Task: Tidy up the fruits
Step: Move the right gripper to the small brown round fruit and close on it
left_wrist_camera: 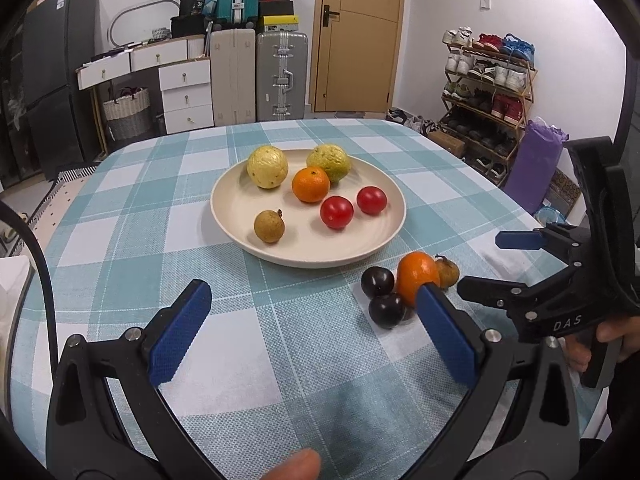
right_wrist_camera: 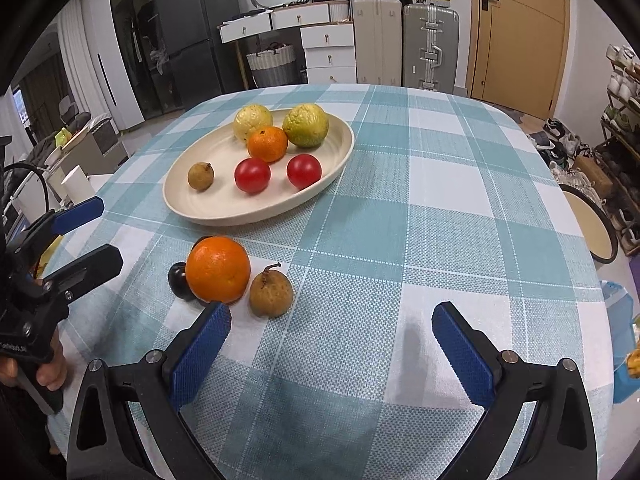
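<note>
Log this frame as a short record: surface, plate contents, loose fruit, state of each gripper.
surface: table with checked tablecloth
plate: yellow guava, green guava, mandarin, two tomatoes, longan
loose on cloth: orange, brown pear-like fruit, two dark plums, clustered near the plate
left gripper: open, empty
right gripper: open, empty, beside the loose cluster

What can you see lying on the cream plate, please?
On the cream plate lie six fruits: two pale guavas, a mandarin, two red tomatoes and a small brown longan. The plate surface under each fruit is hidden.
</note>
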A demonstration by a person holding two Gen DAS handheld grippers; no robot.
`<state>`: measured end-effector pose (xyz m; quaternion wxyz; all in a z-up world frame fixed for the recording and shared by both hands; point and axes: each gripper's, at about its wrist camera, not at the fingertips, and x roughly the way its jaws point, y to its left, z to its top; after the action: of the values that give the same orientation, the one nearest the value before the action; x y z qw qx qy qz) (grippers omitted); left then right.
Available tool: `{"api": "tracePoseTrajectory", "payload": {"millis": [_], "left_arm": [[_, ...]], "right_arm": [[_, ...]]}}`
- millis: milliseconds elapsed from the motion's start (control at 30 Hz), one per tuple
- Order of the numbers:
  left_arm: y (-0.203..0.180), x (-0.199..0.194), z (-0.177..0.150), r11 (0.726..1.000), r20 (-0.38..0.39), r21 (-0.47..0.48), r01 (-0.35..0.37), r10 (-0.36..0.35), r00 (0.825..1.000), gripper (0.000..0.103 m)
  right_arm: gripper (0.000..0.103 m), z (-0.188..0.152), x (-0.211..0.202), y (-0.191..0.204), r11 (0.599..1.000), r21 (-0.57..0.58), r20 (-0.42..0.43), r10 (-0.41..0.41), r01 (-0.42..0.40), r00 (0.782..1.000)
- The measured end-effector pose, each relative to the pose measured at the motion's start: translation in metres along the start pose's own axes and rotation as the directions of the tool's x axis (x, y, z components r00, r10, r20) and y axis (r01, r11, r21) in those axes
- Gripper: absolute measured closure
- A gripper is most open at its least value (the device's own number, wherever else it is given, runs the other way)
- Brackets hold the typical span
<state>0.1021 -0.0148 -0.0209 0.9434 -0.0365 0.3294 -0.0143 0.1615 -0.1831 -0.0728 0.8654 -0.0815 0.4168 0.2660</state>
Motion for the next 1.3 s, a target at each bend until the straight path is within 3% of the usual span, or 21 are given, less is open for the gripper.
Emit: {"api": "tracePoseTrajectory", "payload": {"millis": [300, 400, 467, 533, 733, 933, 1300], "left_arm": [[-0.007, 0.012, -0.002, 1.000, -0.068, 0.029, 0.010, -0.008, 0.998, 0.001], [-0.008, 0.017, -0.004, 1.000, -0.097, 0.026, 0.013, -0.010, 0.995, 0.001], [-0.008, 0.021, -0.006, 1.000, -0.111, 0.026, 0.015, -0.012, 0.994, 0.001], [-0.009, 0.024, -0.006, 0.999, -0.125, 0.027, 0.018, -0.015, 0.992, 0.001], [-0.011, 0.032, -0.006, 1.000, -0.149, 0.027, 0.001, 0.003, 0.989, 0.001], [-0.013, 0.037, -0.006, 0.999, -0.169, 0.033, -0.008, 0.013, 0.985, 0.001], [-0.013, 0.041, -0.006, 0.999, -0.190, 0.038, -0.012, 0.019, 0.982, 0.001]], "right_arm": [[0.001, 0.005, 0.007, 0.007, 1.000, -0.022, -0.031, -0.002, 0.001, 1.000], [0.011, 0.006, 0.009, 0.007, 0.999, -0.029, -0.041, 0.024, -0.026, 0.999], [0.023, 0.006, 0.012, 0.007, 0.999, -0.033, -0.056, 0.028, -0.030, 0.998], [0.025, 0.006, 0.014, 0.006, 0.999, -0.031, -0.058, 0.036, -0.038, 0.998], [0.044, 0.006, 0.013, 0.008, 0.997, -0.054, -0.048, 0.052, -0.054, 0.997], [0.048, 0.006, 0.015, 0.014, 0.995, -0.084, -0.045, 0.053, -0.056, 0.998], [0.070, 0.006, 0.014, 0.013, 0.995, -0.089, -0.034, 0.046, -0.049, 0.998]]}}
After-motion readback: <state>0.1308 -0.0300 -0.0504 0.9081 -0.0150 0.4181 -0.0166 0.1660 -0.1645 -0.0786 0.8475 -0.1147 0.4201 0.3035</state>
